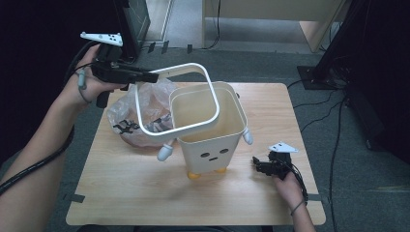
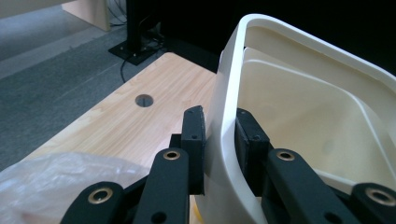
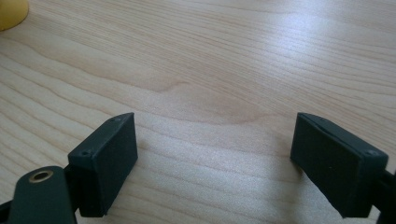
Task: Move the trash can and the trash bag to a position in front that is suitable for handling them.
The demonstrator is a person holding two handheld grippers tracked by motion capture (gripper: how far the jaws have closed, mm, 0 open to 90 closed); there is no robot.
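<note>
Nearest the person, the right gripper (image 1: 258,164) rests low on the wooden table (image 1: 121,193), just beside the bin's right front corner, held by the right hand (image 1: 289,186). In the right gripper view its jaws stand wide apart with nothing between them, bare wood grain under them, and one yellow foot (image 3: 10,13) of the bin at the upper left corner.

The cream bin (image 1: 212,130) stands upright near the middle of the table on yellow feet, with a small face on its front wall and stubby white arms at its sides. It is open at the top and looks empty inside.

Its white rim ring (image 1: 174,99) is lifted off the bin and tilted, the near right part hanging over the bin's opening, the far left part raised. The left gripper (image 1: 150,76), up and to the left of the bin, is clamped on that raised edge; in the left gripper view the pads (image 2: 194,140) press the ring's wall (image 2: 224,135) from both sides, the bin's inside visible beyond.

Behind the ring, left of the bin, a clear plastic bag (image 1: 130,113) lies crumpled on the table with dark items inside that are too small to tell.
</note>
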